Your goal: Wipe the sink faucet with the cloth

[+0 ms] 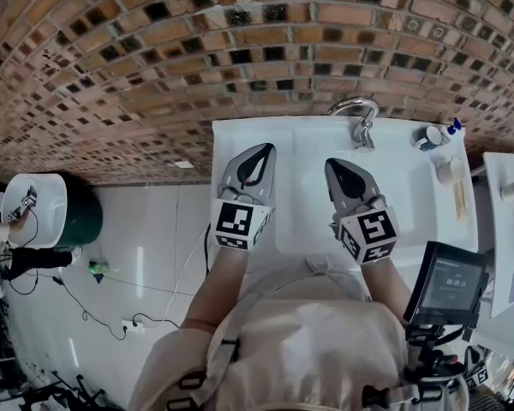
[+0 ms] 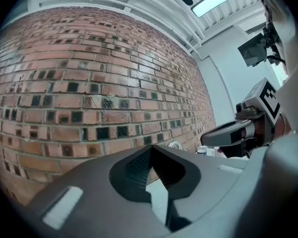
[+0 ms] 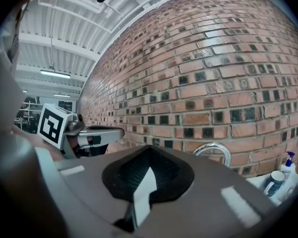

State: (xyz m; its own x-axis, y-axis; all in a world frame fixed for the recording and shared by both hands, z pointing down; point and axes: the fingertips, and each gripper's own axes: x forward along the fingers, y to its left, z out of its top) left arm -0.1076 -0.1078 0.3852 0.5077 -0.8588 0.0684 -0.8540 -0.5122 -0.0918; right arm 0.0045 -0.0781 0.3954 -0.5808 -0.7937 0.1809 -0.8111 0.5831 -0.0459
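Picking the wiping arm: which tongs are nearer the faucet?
Right. The right tongs sit just in front of the faucet, slightly to its left; the left tongs are farther out to its left.

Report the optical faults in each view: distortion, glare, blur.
Head view: the fisheye lens bows the brick wall into an arc, and the white sink looks nearly washed out. Left gripper view: the corners are black and a ceiling panel is blown out. Right gripper view: the wall bulges, but the faucet stays sharp.
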